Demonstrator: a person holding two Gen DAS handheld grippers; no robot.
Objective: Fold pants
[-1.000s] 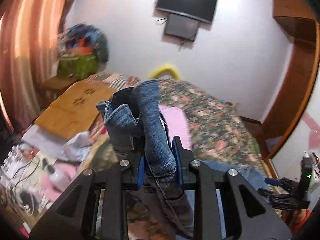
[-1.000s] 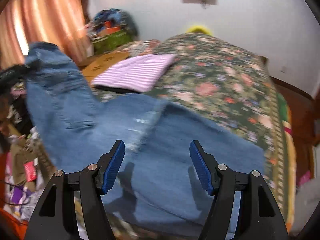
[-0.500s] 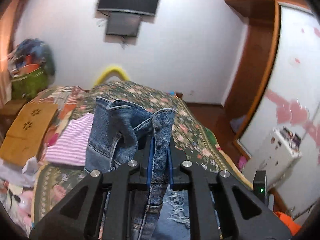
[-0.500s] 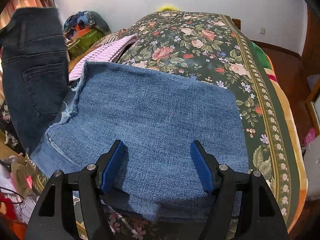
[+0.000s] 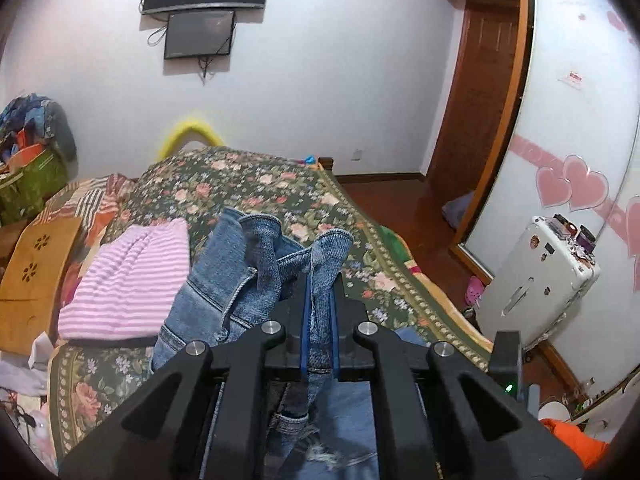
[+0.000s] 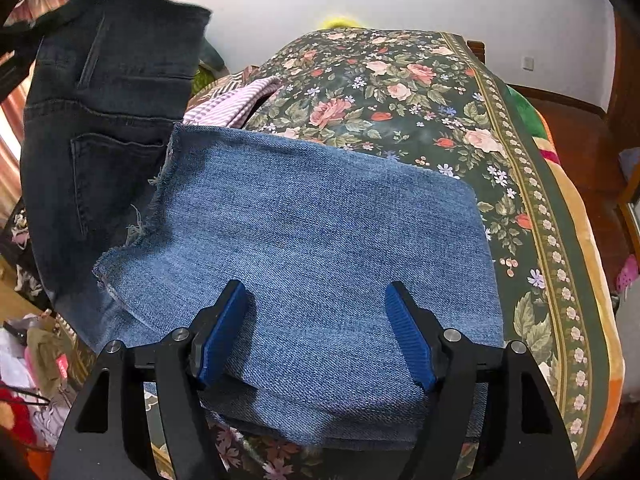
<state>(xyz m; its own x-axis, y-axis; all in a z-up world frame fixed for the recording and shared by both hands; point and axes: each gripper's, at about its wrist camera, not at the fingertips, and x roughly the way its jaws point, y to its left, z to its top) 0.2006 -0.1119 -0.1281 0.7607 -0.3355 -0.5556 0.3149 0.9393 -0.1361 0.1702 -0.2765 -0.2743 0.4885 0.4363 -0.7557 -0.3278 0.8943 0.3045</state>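
In the left wrist view, a striped pink cloth (image 5: 124, 280) is seen to the left of the fingers, lying on the flowered bedspread (image 5: 256, 188). The left gripper (image 5: 319, 316) is clamped tight on a bunched edge of the jeans (image 5: 240, 280), whose folds rise past the fingertips and spill to their left. A white suitcase (image 5: 536, 280) is seen standing on the floor well off to the right of the fingers.

In the right wrist view, the upper part of the jeans (image 6: 104, 120), with a back pocket showing, is held up in the air to the left of the fingers. The folded leg section is spread flat on the bedspread (image 6: 400, 80), between and ahead of the fingers. The right gripper (image 6: 316, 336) is held with its blue pads (image 6: 220, 340) wide apart, just over the denim, nothing being gripped. The bedspread's bordered edge is seen to the right.
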